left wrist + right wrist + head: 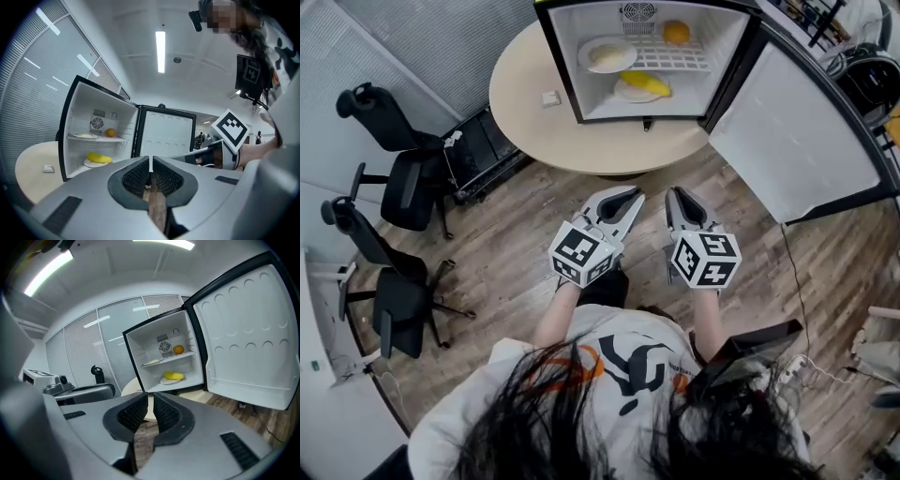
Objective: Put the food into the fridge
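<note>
Both tongs closed and empty; fridge open, food inside.
My left tongs (624, 198) and right tongs (674, 194) hung side by side above the wood floor (506, 253), each with its jaws together on nothing. The fridge (559, 66) stood at the round table's (525, 103) near edge, its door (797, 141) swung right. The orange (676, 32) sat at the upper shelf's back right corner and a plate of pale food (607, 54) at its left. The banana (645, 83) lay on a plate on the fridge's floor.

A small fridge (727, 56) with a black frame and a white interior stands open at 12 o'clock on a round table (525, 103), its door (797, 141) swung out toward 3 o'clock. On the wire shelf (680, 60) an orange (676, 32) sits at 1 o'clock, with a plate (584, 56) of pale food (607, 56) at 11 o'clock. Below, a yellow piece (645, 84) lies on a second plate (625, 92).
</note>
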{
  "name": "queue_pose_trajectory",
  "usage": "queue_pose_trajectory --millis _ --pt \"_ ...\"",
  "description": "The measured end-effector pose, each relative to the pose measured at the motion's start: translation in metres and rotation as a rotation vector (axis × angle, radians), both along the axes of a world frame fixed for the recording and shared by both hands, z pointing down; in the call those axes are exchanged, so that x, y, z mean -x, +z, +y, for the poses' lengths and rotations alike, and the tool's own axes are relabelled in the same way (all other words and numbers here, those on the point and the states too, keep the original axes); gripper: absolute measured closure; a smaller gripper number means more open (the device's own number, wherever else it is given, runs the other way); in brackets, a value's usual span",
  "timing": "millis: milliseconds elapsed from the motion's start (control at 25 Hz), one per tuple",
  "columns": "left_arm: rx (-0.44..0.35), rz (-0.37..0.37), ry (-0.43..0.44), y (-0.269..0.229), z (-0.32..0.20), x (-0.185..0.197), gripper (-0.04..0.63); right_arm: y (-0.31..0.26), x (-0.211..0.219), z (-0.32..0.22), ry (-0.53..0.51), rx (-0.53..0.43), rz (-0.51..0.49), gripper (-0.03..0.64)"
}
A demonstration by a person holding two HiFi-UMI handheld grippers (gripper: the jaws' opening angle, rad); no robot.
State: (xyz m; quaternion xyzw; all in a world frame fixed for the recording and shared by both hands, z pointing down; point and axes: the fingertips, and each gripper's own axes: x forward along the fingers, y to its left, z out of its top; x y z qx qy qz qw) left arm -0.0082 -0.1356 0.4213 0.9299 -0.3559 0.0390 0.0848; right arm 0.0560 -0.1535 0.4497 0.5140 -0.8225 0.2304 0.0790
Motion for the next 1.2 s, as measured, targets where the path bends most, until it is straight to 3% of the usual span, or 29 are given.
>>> queue_pose_trajectory --millis 520,1200 --pt "-0.021 -0.029 -0.067 -0.002 0.093 -0.03 0.58 0.0 -0.023 0.089 -0.084 -0.015 -0.024 0.569" --pt "-0.033 -0.029 -0.118 0.0 0.181 -0.026 0.58 0.004 -0.015 0.17 -0.153 -0.013 -0.027 0.572"
